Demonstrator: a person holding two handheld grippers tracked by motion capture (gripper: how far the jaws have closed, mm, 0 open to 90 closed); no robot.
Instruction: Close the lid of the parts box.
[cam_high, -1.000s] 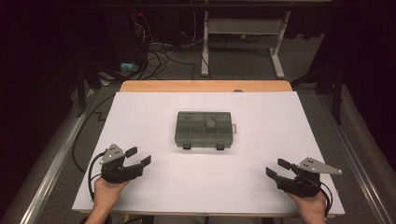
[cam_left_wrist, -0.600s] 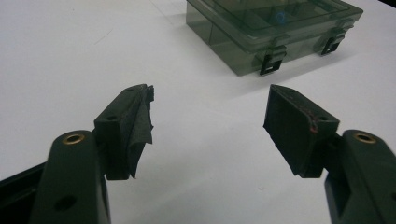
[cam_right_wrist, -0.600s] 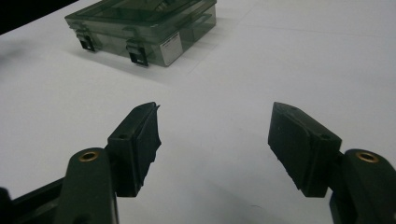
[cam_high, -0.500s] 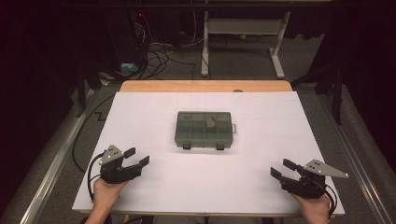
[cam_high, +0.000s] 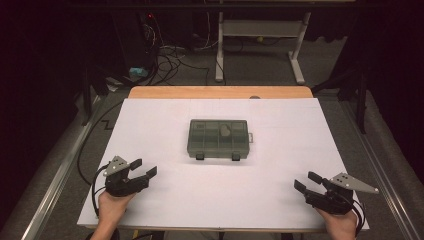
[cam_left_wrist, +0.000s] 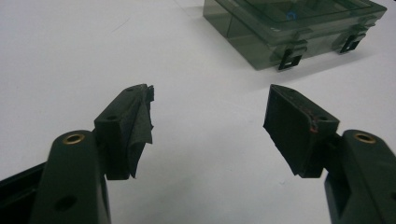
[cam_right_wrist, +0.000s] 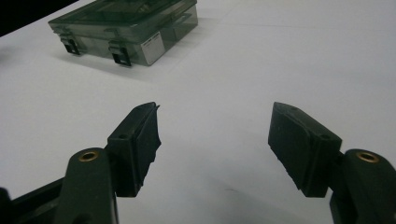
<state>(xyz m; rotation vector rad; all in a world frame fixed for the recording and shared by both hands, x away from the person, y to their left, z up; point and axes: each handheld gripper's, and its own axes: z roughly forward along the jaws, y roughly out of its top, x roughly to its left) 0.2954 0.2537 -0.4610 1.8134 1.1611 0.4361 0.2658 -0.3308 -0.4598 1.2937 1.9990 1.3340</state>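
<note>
A smoky grey compartment box (cam_high: 218, 139) with a shut clear lid and two black front latches lies in the middle of the white table (cam_high: 165, 125). It appears at the top right of the left gripper view (cam_left_wrist: 289, 28) and the top left of the right gripper view (cam_right_wrist: 126, 28). My left gripper (cam_high: 144, 168) rests near the table's front left corner, open and empty, aimed toward the box (cam_left_wrist: 208, 123). My right gripper (cam_high: 307, 182) sits near the front right corner, also open with nothing between its fingers (cam_right_wrist: 215, 140). Both stand well short of the box.
A wooden strip (cam_high: 220, 92) edges the table's far side. Beyond it are a metal desk frame (cam_high: 260, 45) and tangled cables (cam_high: 170, 60) on the dark floor. Metal rails (cam_high: 55, 175) run along both table sides.
The right gripper has drifted slightly right and nearer the front edge. The left gripper has barely moved. The box is where it was.
</note>
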